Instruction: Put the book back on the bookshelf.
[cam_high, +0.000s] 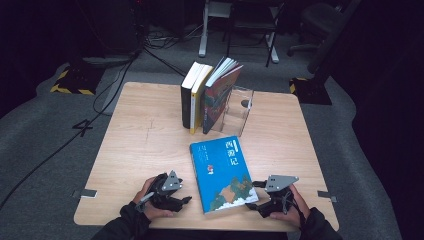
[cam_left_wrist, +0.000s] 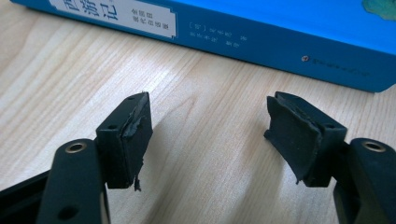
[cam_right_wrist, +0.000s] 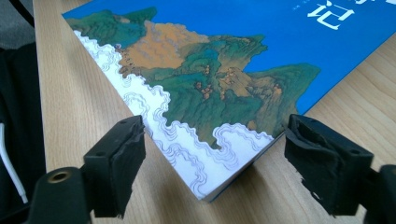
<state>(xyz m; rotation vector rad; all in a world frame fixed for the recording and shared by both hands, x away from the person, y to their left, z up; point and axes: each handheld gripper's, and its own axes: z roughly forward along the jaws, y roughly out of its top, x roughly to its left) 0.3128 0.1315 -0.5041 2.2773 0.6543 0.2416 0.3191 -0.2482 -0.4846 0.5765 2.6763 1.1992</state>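
On the near left of the wooden table (cam_high: 130, 145), the left gripper (cam_high: 177, 199) rested in the person's left hand (cam_high: 145, 197), just beside the left edge of the blue book (cam_high: 222, 172). In the left gripper view its jaws were spread wide over bare wood, with nothing between them, and the book's spine (cam_left_wrist: 261, 39) ran across just beyond the pads (cam_left_wrist: 135, 135), not touching them.

The blue book lay flat in the near middle of the table, cover up, its near corner close to the table's front edge. Farther back, three books (cam_high: 205, 95) stood upright together, leaning against a clear stand (cam_high: 239, 110) on their right.

On the near right, the right gripper (cam_high: 257, 200) sat in the person's right hand (cam_high: 290, 205), pointed at the book's near right corner. In the right gripper view its jaws were spread, one on each side of that corner (cam_right_wrist: 205, 186), and the pads (cam_right_wrist: 119, 158) were near the book but not pressing it.
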